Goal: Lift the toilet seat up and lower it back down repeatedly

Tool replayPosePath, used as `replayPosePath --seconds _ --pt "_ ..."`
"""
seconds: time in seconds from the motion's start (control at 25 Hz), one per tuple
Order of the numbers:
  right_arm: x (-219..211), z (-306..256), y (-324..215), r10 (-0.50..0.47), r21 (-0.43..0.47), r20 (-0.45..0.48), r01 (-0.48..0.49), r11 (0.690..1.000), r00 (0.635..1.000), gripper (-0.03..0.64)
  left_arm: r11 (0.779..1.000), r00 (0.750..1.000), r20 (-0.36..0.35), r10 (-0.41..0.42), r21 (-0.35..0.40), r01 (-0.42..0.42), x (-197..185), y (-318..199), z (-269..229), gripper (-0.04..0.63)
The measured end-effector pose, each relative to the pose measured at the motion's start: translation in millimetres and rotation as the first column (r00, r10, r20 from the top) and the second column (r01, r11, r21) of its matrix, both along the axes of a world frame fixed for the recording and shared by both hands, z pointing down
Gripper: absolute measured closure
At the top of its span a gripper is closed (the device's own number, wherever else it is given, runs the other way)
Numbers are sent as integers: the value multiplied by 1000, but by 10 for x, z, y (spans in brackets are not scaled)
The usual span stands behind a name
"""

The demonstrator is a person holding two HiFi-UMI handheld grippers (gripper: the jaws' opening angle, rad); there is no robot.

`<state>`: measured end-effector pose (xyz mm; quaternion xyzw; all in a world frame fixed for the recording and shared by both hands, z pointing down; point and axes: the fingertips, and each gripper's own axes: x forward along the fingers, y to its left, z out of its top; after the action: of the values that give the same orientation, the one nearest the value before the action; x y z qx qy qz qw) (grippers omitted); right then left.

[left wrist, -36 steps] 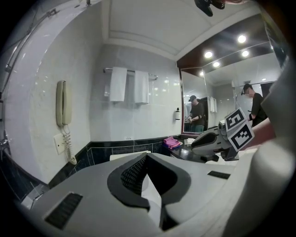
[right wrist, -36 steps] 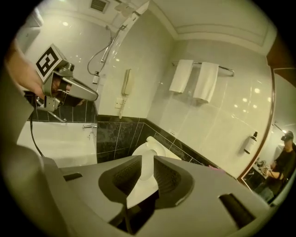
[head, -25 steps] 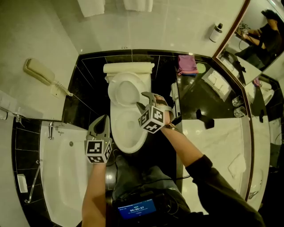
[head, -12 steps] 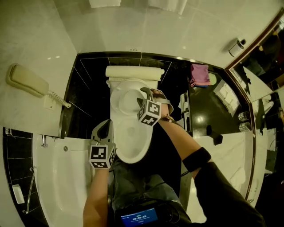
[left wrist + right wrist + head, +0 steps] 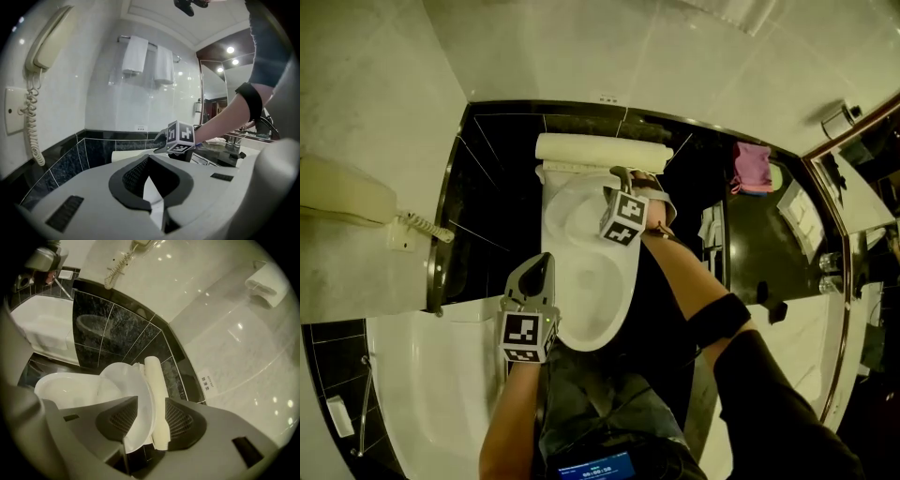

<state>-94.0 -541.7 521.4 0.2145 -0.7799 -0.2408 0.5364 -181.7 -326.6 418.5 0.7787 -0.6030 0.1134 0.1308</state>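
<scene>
Head view: toilet seat (image 5: 570, 214) more upright

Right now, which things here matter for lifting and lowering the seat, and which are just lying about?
Job: seat, bowl.
Lying about: phone, towels, pink cloth, tub.

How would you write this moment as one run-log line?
toilet seat: upright | right gripper: jaws just closing, seat between them, grip not confirmed | left gripper: shut, empty, beside bowl
</scene>
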Motion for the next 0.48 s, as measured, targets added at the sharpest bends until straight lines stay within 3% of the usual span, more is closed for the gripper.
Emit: replayPosePath --seconds 0.2,0.36,0.48 --pt "-66 218 -103 -35 -7 -59 34 999 998 434 1000 1000 -2 -12 -5 12 -153 -50 80 606" --pt "-85 304 -170 -48 10 -89 50 999 995 517 1000 1000 -4 -21 -20 21 -244 -9 163 606" --pt "-103 303 -197 -46 32 -106 50 998 993 531 999 1000 -4 -30 -26 29 -314 8 211 606"
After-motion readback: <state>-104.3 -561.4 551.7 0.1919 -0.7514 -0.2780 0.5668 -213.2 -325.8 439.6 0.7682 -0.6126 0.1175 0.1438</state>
